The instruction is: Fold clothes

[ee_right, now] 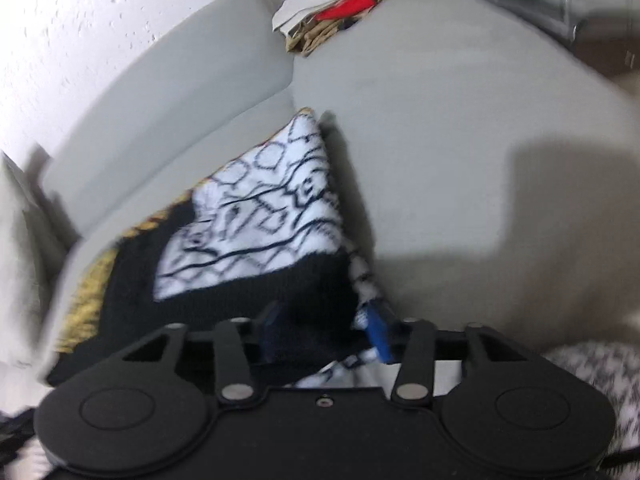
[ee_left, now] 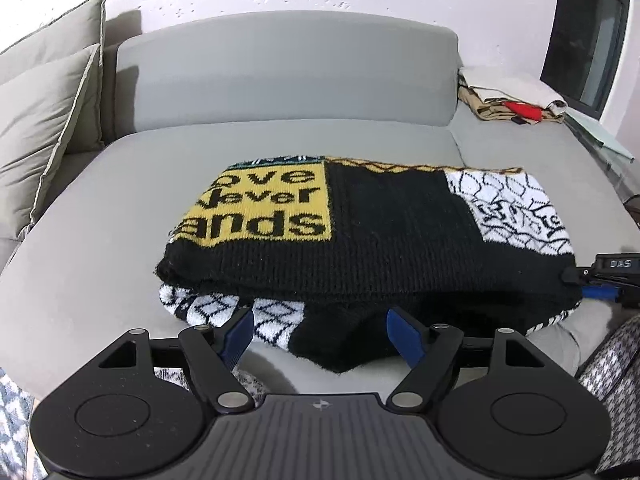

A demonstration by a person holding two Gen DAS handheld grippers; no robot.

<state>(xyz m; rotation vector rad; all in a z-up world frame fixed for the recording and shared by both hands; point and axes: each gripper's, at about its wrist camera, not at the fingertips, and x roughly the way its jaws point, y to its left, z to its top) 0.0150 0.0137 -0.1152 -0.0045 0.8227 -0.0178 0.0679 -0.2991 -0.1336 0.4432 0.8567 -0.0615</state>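
A folded knit sweater (ee_left: 380,232) lies on the grey sofa seat (ee_left: 100,240). It is black, with a yellow patch of lettering and white patterned patches. My left gripper (ee_left: 320,332) is open at the sweater's near edge, and the lower black layer reaches between its blue fingertips (ee_left: 240,332). My right gripper (ee_right: 326,332) is narrowed onto the sweater's (ee_right: 256,220) near right corner, with thick fabric bunched between its fingers. From the left wrist view that right gripper (ee_left: 600,280) sits at the sweater's right corner. The right wrist view is motion-blurred.
The sofa backrest (ee_left: 288,72) runs behind the sweater, with grey cushions (ee_left: 40,120) at the left. A pile of beige and red items (ee_left: 508,104) (ee_right: 340,8) lies at the back right. Houndstooth fabric (ee_left: 616,380) sits at the near right. A dark window (ee_left: 588,32) is at the far right.
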